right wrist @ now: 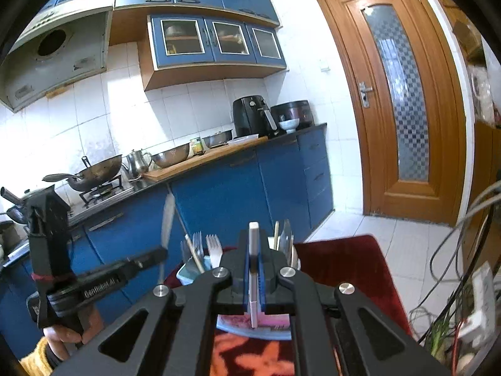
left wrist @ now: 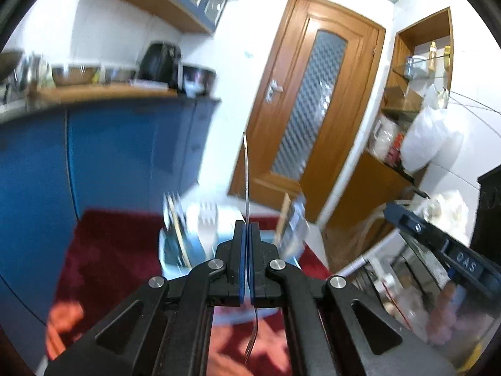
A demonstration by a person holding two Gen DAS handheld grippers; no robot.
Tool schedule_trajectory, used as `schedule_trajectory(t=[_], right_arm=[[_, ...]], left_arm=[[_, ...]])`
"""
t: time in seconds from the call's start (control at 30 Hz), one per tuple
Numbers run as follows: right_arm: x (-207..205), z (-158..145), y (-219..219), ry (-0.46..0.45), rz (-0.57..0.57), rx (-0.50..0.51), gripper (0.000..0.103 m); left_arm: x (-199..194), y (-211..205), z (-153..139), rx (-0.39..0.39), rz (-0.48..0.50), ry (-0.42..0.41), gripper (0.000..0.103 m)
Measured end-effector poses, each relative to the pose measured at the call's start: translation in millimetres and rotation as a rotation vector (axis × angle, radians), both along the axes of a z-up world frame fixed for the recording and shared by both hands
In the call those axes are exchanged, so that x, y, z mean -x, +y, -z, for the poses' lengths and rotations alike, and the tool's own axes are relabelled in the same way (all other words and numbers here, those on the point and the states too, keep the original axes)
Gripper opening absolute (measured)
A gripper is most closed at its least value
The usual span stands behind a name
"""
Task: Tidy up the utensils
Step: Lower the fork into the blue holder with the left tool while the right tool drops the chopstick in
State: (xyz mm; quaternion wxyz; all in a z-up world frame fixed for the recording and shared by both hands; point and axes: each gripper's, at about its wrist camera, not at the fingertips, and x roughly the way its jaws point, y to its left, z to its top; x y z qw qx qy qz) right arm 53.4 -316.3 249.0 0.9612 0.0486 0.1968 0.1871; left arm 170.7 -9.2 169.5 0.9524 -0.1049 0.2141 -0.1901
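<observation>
Small kitchen, white tiled walls (right wrist: 194, 100). Blue base cabinets (right wrist: 238, 185) under a wood counter (right wrist: 200, 159); blue wall cabinets (right wrist: 216, 44) with glass fronts. Range hood (right wrist: 56, 59) over the stove. Wood door (right wrist: 404, 100), patterned glass panel. White floor tiles (right wrist: 350, 228), red rug (right wrist: 347, 266). Bright daylight.

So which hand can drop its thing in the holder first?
Probably the right. Its tongs, shut on a white utensil, sit just behind the utensil holder; the left tongs with the fork look farther off.
</observation>
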Motion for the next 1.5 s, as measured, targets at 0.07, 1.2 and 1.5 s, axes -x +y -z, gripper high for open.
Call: schedule_trajectory(t=[0.07, 1.2, 1.5], right_arm=[[-9.0, -2.8, 3.6, -0.007, 0.006, 0.017, 0.006], [-76.2, 45.5, 22.9, 0.125, -0.032, 0.005, 0.025], [-36.7, 43.5, 20.3, 0.107, -0.046, -0.026, 0.035]], left_arm=[[-12.5, 3.5, -8.8, -0.007, -0.026, -0.049, 0.000], [-58.3, 13.6, 47.2, -0.034, -0.076, -0.095, 0.021], [-19.4, 12.1, 34.1, -0.092, -0.088, -0.061, 0.033]])
